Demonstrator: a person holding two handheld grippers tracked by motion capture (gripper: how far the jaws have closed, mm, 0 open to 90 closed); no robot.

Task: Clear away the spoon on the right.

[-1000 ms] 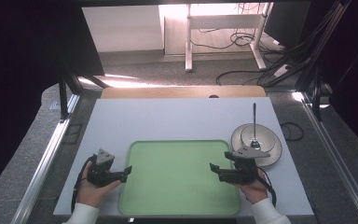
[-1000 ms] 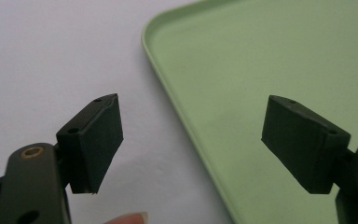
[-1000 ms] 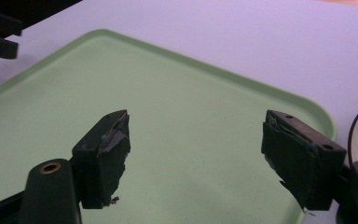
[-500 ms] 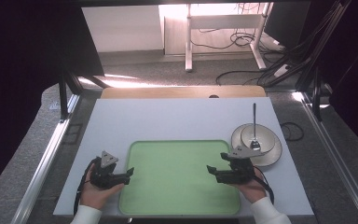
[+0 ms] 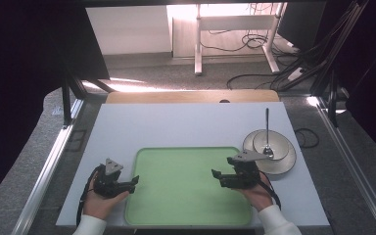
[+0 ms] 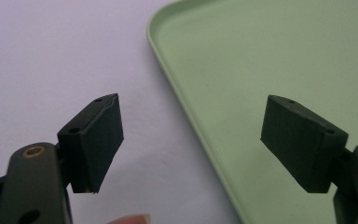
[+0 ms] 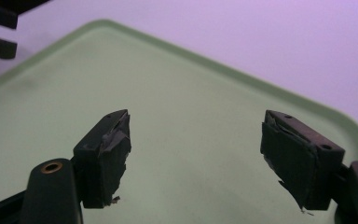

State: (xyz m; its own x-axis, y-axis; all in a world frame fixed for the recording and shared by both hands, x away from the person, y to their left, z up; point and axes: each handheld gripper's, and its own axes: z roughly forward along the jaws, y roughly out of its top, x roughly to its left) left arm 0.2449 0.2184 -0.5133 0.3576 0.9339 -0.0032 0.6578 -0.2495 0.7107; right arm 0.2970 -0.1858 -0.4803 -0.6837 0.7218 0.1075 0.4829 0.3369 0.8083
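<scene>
White table (image 5: pixel 176 125), green tray (image 5: pixel 186 196) between two released grippers, plates (image 5: pixel 284 164) right.

The left gripper (image 6: pixel 191 149), jaws wide apart, straddles the green tray's (image 6: pixel 270 60) left rim over the white table (image 6: pixel 60 51).

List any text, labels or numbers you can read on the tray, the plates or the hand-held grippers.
None can be read. The green tray, the stacked plates with the spoon, the white table and both hand-held grippers, left and right, bear no legible text.
</scene>
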